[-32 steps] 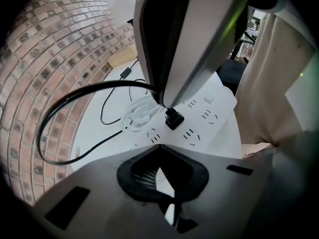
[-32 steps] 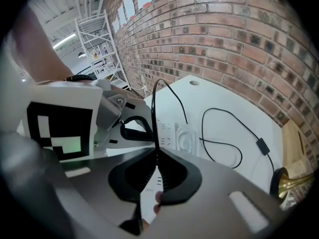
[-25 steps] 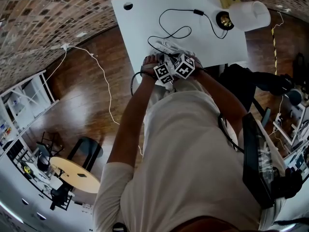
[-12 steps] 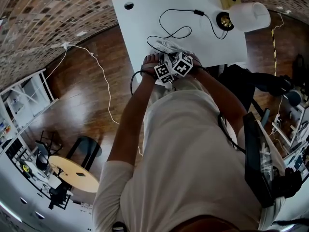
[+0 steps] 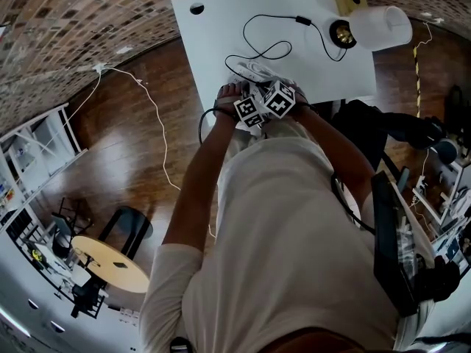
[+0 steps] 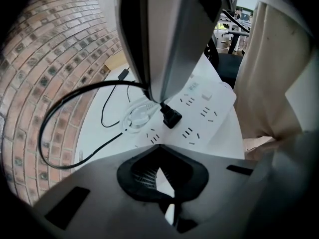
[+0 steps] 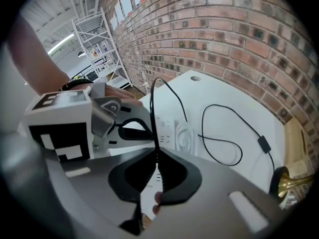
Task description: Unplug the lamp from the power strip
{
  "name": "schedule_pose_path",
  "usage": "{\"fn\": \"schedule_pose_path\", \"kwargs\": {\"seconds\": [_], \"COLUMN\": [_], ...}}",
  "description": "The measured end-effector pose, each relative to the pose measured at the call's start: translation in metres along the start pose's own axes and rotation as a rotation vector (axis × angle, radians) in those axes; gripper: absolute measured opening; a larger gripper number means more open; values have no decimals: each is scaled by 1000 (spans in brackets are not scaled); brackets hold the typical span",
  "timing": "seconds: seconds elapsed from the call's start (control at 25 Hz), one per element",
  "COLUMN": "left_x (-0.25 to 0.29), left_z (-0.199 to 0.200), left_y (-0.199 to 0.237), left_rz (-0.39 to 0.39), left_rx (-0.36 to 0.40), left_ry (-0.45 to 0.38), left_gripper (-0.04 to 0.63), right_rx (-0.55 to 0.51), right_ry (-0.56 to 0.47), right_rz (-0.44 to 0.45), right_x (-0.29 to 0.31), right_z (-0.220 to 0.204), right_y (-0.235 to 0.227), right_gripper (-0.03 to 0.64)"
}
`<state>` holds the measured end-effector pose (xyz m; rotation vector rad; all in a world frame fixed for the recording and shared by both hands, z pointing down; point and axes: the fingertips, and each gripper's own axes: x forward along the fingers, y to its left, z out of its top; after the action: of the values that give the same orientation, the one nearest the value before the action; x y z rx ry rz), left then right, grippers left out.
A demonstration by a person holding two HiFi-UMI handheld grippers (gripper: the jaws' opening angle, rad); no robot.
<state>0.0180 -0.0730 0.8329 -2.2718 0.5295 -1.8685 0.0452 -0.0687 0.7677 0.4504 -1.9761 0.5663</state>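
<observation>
Shows a white rectangular table (image 5: 213,28) beside a red-brown brick wall (image 7: 239,29), viewed from above and along both tools. Places the long white multi-socket power strip (image 6: 207,103) at the table's near edge, with an angular black plug (image 6: 171,116) seated in one of its sockets (not yet drawn out) and a coiled bundle of white cable (image 6: 135,118) just beside that plug. Pinches the thin black cord (image 7: 152,114) between the closed jaws of the right gripper (image 7: 153,152), just above the plug. Presents the left gripper (image 6: 159,156) with jaws pressed together and nothing between them, tips lowered over the strip's near end; leaves contact with the strip undetermined. Traces the cord in loose loops past a small black inline switch (image 5: 302,19) to the brass-based, white-shaded lamp (image 5: 381,24) at the table's far corner, well apart from the strip.
</observation>
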Motion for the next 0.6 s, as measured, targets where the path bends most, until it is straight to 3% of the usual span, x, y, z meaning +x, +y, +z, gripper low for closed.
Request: {"fn": "schedule_pose_path", "kwargs": {"seconds": [0.6], "left_x": [1], "left_z": [0], "left_y": [0], "left_rz": [13], "left_rx": [52], "left_ry": [33], "left_gripper": [-17], "right_rx": [20], "right_ry": [3], "right_rz": [-7], "right_x": [0], "right_z": [6], "right_y": [-1], "right_gripper": [12]}}
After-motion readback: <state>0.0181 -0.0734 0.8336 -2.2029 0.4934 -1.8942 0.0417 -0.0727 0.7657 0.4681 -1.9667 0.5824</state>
